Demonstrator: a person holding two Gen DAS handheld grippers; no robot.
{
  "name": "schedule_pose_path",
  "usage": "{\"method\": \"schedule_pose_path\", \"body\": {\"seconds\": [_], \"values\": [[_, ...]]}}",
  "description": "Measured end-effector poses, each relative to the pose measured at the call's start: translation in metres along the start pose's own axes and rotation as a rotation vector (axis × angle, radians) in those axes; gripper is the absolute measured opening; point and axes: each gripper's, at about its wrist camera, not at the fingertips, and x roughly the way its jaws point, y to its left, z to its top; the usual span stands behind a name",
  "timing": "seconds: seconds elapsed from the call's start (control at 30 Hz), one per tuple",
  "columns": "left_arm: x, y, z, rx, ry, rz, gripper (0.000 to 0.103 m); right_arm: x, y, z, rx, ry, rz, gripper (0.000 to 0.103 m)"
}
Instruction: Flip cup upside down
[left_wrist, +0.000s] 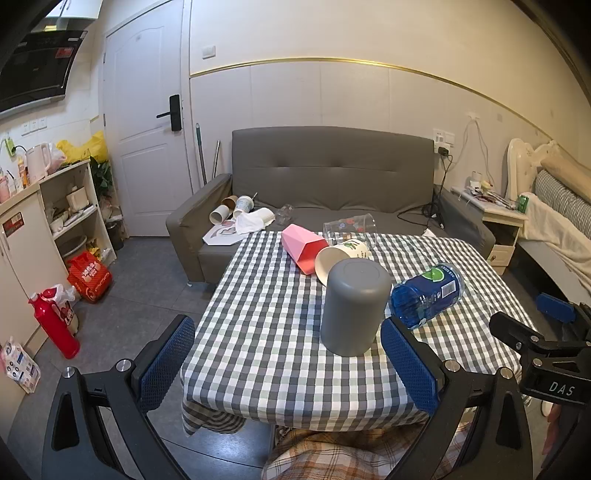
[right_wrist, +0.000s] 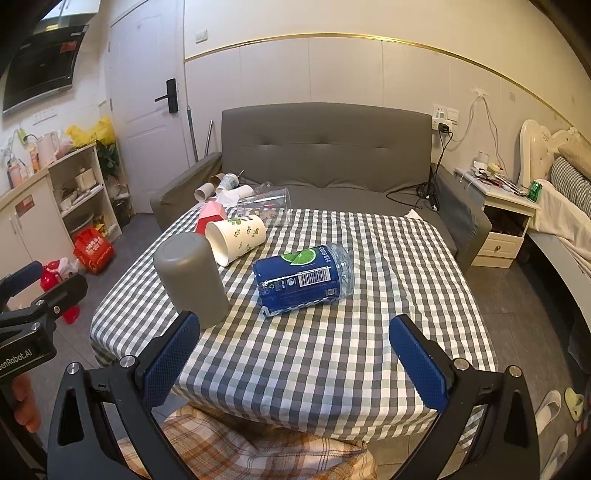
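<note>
A grey cup (left_wrist: 354, 306) stands upside down on the checked tablecloth (left_wrist: 280, 354); it also shows in the right wrist view (right_wrist: 190, 278). Behind it lie on their sides a white paper cup (left_wrist: 341, 254) (right_wrist: 238, 238), a pink faceted cup (left_wrist: 303, 249) (right_wrist: 210, 216), a clear glass (left_wrist: 351, 227) (right_wrist: 266, 208) and a blue cut bottle cup (left_wrist: 428, 293) (right_wrist: 304, 278). My left gripper (left_wrist: 288, 363) is open and empty, short of the grey cup. My right gripper (right_wrist: 295, 360) is open and empty at the table's near edge, in front of the blue cup.
A grey sofa (left_wrist: 332, 173) with paper cups (left_wrist: 232, 208) stands behind the table. Shelves (left_wrist: 77, 210), a red bottle (left_wrist: 55, 325) and a red bag (left_wrist: 88, 277) are at the left. A nightstand (right_wrist: 506, 214) and bed (right_wrist: 565, 206) are at the right. A plaid blanket (right_wrist: 240, 454) lies below.
</note>
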Motion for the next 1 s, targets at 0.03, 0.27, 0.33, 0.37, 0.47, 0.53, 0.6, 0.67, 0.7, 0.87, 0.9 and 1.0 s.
{"method": "schedule_pose_path", "body": {"seconds": [0.03,0.27,0.33,0.37,0.47,0.53,0.6,0.67,0.7,0.87,0.9,1.0], "values": [[0.0,0.0001,0.0002,0.0,0.0,0.0,0.103,-0.0002,0.0,-0.0003,0.0,0.001,-0.001,0.103],[0.0,0.0002,0.0003,0.0,0.001,0.001,0.103,0.001,0.0003,-0.0023,0.002,0.003,-0.002,0.103],[-0.0001,0.0003,0.0002,0.0,0.0,0.0,0.103,0.0014,0.0006,-0.0029,0.002,0.005,-0.003,0.103],[-0.0001,0.0003,0.0002,0.0,0.0,0.0,0.103,0.0015,0.0007,-0.0033,0.002,0.006,-0.003,0.103],[0.0,0.0002,0.0001,0.0,0.001,0.0,0.103,0.002,0.0003,-0.0035,0.002,0.006,-0.002,0.103],[0.0,0.0001,0.0,0.0,0.0,0.0,0.103,0.0028,0.0002,-0.004,0.002,0.009,-0.003,0.103],[0.0,0.0,-0.0001,0.0,0.0,0.001,0.103,0.0035,0.0001,-0.0052,0.003,0.011,-0.004,0.103],[0.0001,0.0,0.0,0.0,0.001,0.0,0.103,0.0038,0.0002,-0.0053,0.003,0.013,-0.004,0.103],[0.0,0.0001,0.0002,0.0,0.001,0.0,0.103,0.0043,0.0005,-0.0054,0.003,0.015,-0.005,0.103],[-0.0005,0.0003,-0.0003,-0.001,0.0,0.002,0.103,0.0066,0.0012,-0.0072,0.005,0.023,-0.006,0.103],[-0.0009,0.0006,-0.0003,-0.001,0.0,0.003,0.103,0.0068,0.0015,-0.0074,0.005,0.024,-0.006,0.103],[-0.0006,0.0005,0.0001,0.0,0.0,0.0,0.103,0.0076,0.0021,-0.0065,0.006,0.028,-0.007,0.103]]}}
